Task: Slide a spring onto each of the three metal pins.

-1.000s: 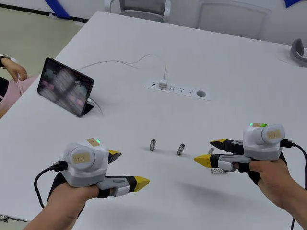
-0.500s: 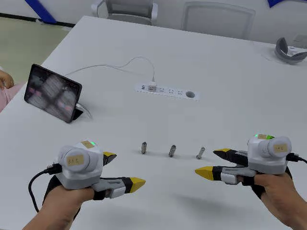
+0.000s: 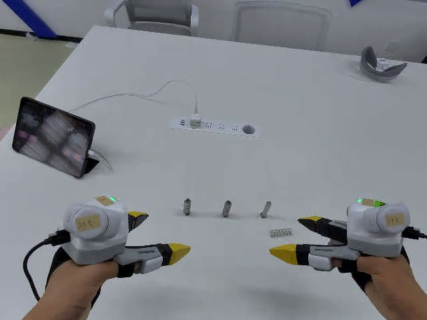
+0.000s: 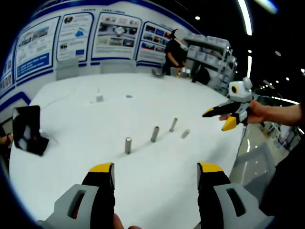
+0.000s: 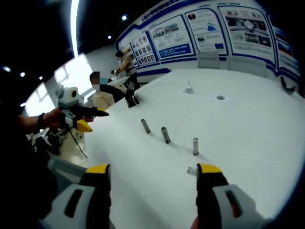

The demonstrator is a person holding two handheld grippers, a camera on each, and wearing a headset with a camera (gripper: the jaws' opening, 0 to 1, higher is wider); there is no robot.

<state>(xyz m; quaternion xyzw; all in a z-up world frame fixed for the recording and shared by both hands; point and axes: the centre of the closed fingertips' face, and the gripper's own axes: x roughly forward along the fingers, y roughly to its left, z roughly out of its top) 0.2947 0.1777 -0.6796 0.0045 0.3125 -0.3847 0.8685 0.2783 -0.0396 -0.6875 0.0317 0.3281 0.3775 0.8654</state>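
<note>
Three short metal pins stand in a row on the white table [image 3: 320, 133]: left pin [image 3: 187, 206], middle pin [image 3: 227, 209], right pin [image 3: 265, 209]. The left and middle ones look coiled; the right one looks smoother. A loose spring [image 3: 281, 232] lies flat just right of and nearer than the right pin. My right gripper [image 3: 295, 235] is open, its fingertips just right of that spring and apart from it. My left gripper [image 3: 160, 233] is open and holds nothing, nearer than and left of the left pin. In the right gripper view the spring [image 5: 192, 170] lies just inside the right jaw.
A tablet [image 3: 50, 137] leans on its stand at the left. A white power strip [image 3: 213, 125] with a plugged charger and cable lies beyond the pins. A grey headset-like object [image 3: 381, 65] rests at the far right. Chairs [image 3: 153, 17] line the far edge.
The head camera has shifted. My right gripper has drawn back from the right pin toward me, uncovering the loose spring. The left gripper has hardly moved.
</note>
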